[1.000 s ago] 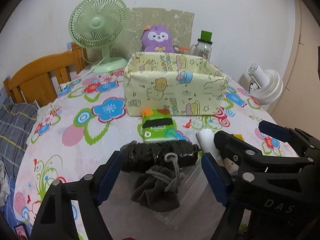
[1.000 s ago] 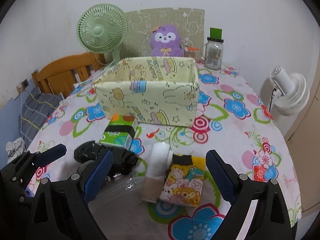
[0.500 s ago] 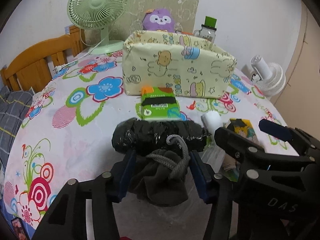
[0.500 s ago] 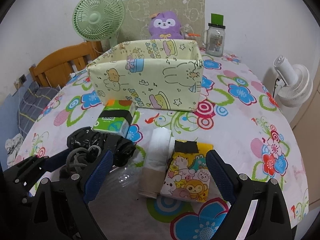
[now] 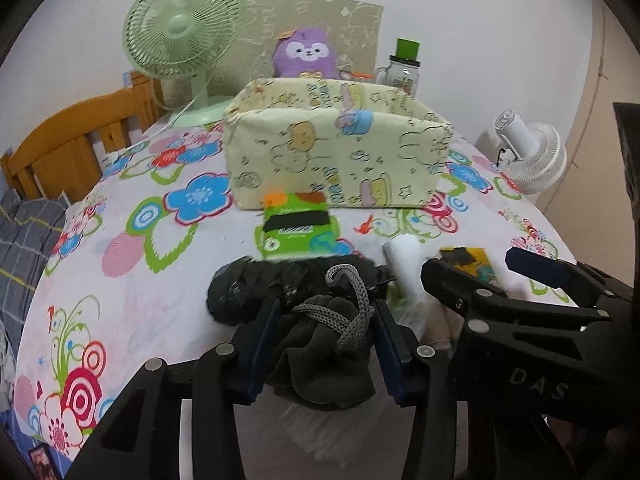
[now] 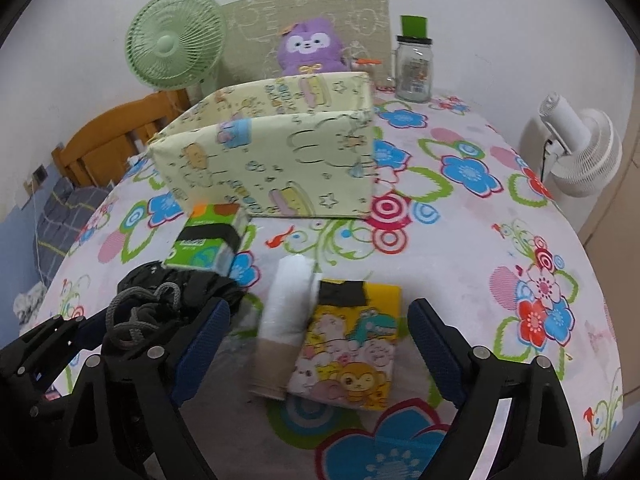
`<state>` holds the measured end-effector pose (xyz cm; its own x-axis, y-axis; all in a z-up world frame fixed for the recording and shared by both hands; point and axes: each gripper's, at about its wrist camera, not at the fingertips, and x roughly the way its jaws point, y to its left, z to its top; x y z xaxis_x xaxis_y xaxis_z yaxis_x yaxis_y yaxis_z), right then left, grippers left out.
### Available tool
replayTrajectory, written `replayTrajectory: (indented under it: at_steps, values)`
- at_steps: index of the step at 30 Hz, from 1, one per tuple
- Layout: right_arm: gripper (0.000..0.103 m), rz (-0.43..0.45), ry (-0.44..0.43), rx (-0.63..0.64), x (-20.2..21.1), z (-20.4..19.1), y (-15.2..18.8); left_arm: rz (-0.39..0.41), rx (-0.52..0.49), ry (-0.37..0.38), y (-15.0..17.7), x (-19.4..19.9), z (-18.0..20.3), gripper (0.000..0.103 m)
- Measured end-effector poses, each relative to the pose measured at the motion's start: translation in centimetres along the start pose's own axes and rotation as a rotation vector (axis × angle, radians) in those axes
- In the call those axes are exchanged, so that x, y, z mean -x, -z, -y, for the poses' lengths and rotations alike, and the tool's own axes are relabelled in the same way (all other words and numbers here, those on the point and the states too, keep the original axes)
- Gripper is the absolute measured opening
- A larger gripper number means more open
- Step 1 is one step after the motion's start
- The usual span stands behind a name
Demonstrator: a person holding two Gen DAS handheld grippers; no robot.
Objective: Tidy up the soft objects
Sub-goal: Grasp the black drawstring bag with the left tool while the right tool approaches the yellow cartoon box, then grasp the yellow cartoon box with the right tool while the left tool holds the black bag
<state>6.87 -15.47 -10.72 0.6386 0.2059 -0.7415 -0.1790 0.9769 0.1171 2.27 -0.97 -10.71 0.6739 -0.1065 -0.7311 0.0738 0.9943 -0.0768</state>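
Left gripper [image 5: 326,322] closing, pads pressing grey drawstring pouch [image 5: 324,344]. Right gripper [image 6: 316,330] closing slightly, wide apart above white roll [image 6: 286,308] and cartoon tissue pack [image 6: 352,344], touching neither.

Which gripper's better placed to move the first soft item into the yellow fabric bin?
Left. The left gripper is closing, with the dark grey drawstring pouch between its blue pads. The right gripper stands wide open above the white roll and yellow cartoon tissue pack, gripping neither.

Ahead of my tongs, green tissue pack [image 5: 298,228] blocks the pale yellow fabric box [image 5: 336,152], bare floral tablecloth [image 5: 132,280] leftward
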Motion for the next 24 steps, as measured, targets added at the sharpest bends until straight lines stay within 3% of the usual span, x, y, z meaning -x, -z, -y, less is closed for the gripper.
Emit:
replayTrajectory:
  at_steps: [11, 13, 18, 24]
  values:
    - [0.077, -0.064, 0.013, -0.079, -1.9, 2.4, 0.0, -0.018, -0.065, 0.027, -0.9, -1.9, 2.3, 0.047]
    - [0.066, -0.091, 0.018, -0.093, -2.5, 2.7, 0.0, -0.024, -0.067, 0.028, -1.0, -2.2, 2.4, 0.047]
    - [0.054, -0.106, 0.013, -0.104, -3.1, 2.6, 0.1, -0.023, -0.095, 0.015, -1.0, -2.4, 2.8, 0.047]
    - [0.05, -0.097, 0.0, -0.103, -2.6, 2.2, -0.2, -0.027, -0.082, 0.034, -1.2, -2.4, 2.5, 0.046]
